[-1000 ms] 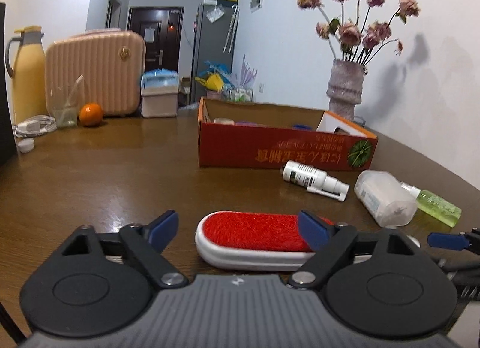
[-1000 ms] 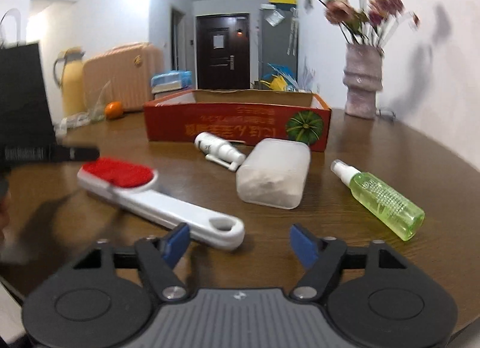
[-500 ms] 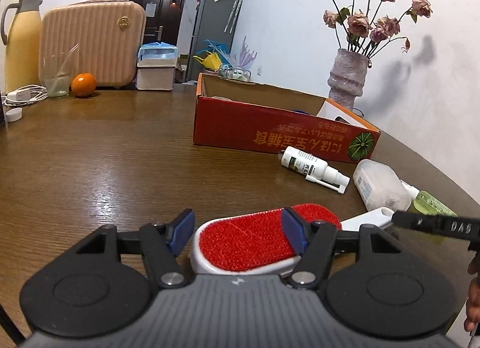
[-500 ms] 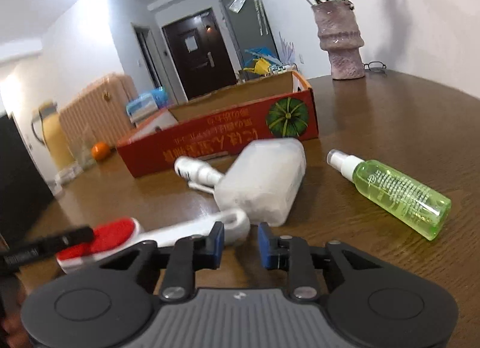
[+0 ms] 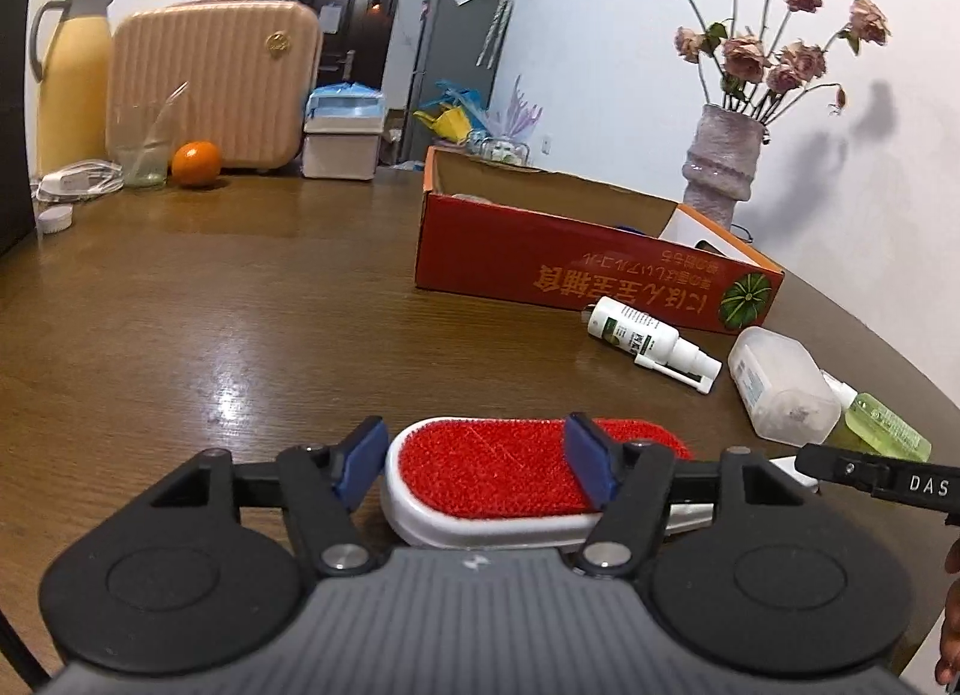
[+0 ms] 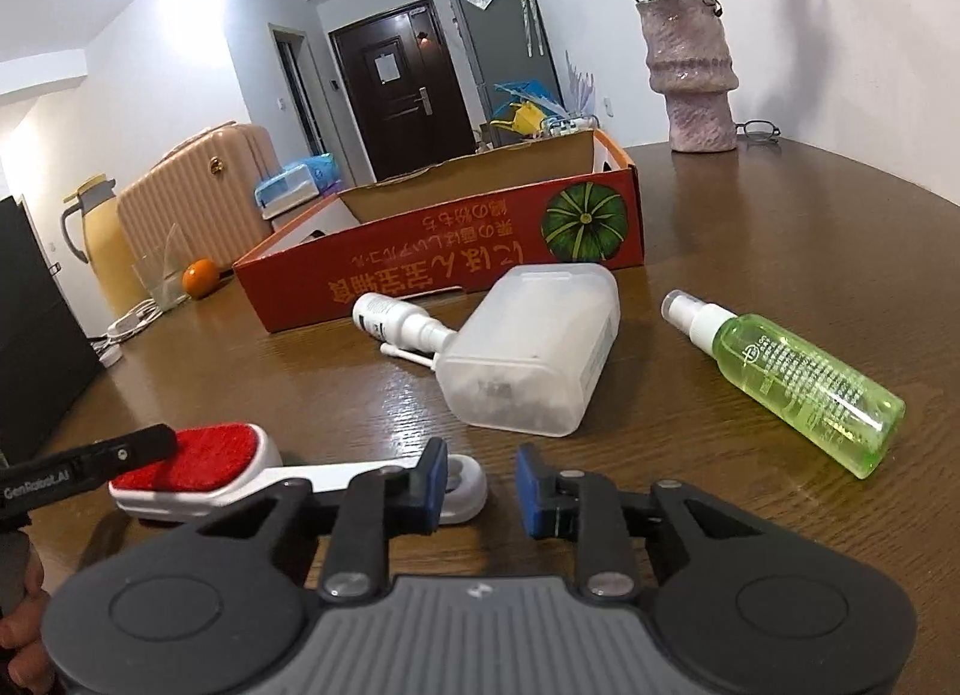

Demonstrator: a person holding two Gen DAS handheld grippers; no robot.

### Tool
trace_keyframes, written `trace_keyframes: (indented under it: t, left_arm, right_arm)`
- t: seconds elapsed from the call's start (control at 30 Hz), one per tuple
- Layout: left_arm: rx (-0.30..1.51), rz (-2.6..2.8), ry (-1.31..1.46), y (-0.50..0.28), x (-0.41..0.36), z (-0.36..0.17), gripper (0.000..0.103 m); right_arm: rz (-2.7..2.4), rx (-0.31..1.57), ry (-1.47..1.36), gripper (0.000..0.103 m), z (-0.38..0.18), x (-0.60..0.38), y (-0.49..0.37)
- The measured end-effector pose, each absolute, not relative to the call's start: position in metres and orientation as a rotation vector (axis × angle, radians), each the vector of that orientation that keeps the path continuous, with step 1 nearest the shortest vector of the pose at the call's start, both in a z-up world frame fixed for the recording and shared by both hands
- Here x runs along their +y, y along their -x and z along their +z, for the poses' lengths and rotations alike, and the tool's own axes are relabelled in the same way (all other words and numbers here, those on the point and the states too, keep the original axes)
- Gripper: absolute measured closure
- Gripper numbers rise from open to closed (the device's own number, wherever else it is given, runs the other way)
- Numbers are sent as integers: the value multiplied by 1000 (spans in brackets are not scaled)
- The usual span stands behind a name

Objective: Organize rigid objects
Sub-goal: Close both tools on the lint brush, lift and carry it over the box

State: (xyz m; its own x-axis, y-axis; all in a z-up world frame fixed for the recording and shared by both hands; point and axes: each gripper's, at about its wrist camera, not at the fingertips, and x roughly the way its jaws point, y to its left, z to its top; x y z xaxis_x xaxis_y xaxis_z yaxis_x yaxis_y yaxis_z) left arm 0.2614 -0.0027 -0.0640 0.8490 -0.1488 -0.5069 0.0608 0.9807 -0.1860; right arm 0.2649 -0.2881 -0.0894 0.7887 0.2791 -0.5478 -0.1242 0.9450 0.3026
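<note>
**Two low wrist views crossing over the red box**

Each camera sits just behind its own hand-held gripper, close above the bench (image 5: 240, 323), tilted slightly downward. The left view faces the red box (image 5: 576, 275) from its left front corner; the right view faces it from the right front, rolled a little. Both share the box, the brush (image 6: 198, 467) before it and the vase (image 6: 690, 71) beyond.

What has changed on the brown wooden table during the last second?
The left gripper has just been closing its jaws, which appear to clamp the red head of the red-and-white plastic lint brush. The right gripper moved to its white handle, jaws also just closing; the handle end lies between them, contact unclear. The red cardboard box and green spray bottle stayed put.
</note>
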Motion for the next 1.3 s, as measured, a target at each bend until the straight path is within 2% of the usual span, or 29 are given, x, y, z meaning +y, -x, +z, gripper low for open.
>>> trace_keyframes:
  t: [0.13, 0.23, 0.27, 0.37, 0.6, 0.93, 1.1, 1.3]
  left_arm:
    - [554, -82, 198, -257, -1, -64, 40]
    - [523, -48, 198, -250, 0, -64, 56]
    - [522, -41, 211, -249, 2, -63, 61]
    - [520, -37, 246, -241, 10, -63, 67]
    - [489, -27, 283, -207, 10, -60, 67]
    - [377, -43, 299, -171, 2, -20, 67]
    - [343, -46, 307, -183, -4, -4, 67]
    - [331, -57, 315, -233, -11, 19, 67]
  right_arm:
    - [256, 641, -330, 80, -93, -298, -267]
    - [274, 636, -350, 89, -93, -297, -264]
    - [267, 623, -372, 89, -95, -297, -262]
    - [252, 597, -396, 89, -98, -295, -252]
    - [244, 522, -387, 89, -85, -293, -220]
    - [218, 364, -354, 89, -50, -296, -172]
    - [205, 325, -358, 89, -38, -298, -176]
    - [187, 287, -341, 89, -21, -304, -213]
